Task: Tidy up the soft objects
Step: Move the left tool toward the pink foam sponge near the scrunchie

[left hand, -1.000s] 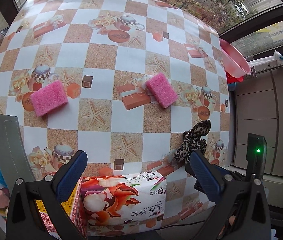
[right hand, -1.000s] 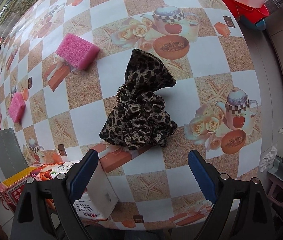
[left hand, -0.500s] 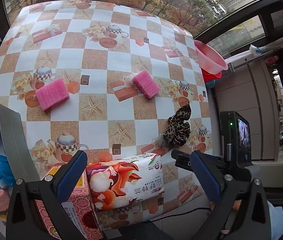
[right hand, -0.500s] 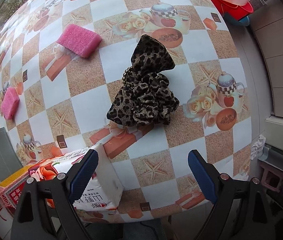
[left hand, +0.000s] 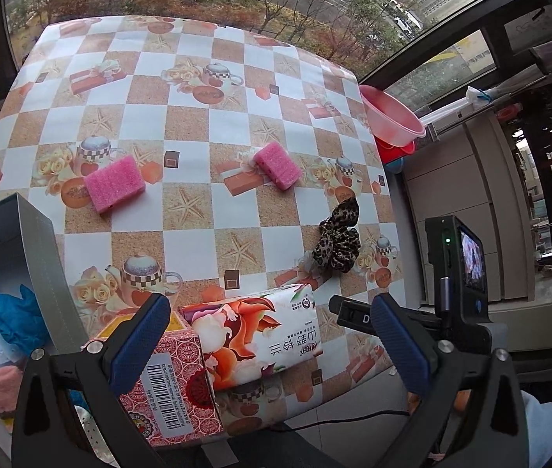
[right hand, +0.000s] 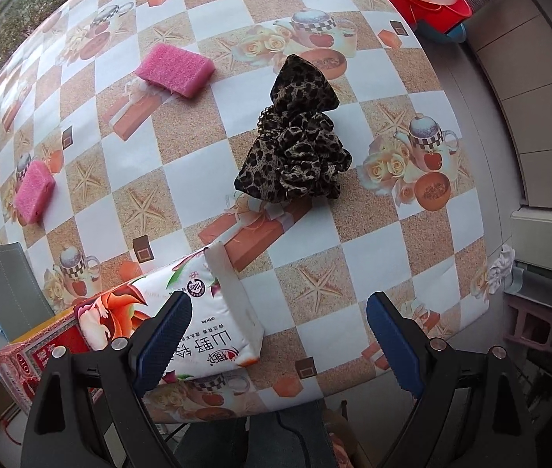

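Both tongs gape wide and hold nothing: the left tongs (left hand: pixel 272 335) hang over the tissue pack (left hand: pixel 260 335) at the near edge of the tabletop (left hand: pixel 194 117), the right tongs (right hand: pixel 276 335) beside that pack. The leopard scrunchie (right hand: pixel 295 152) lies ahead of the right tongs. Two pink sponges (left hand: pixel 114 183) (left hand: pixel 278 163) sit farther back, well apart. A grey box (left hand: pixel 42 257) stands at the left
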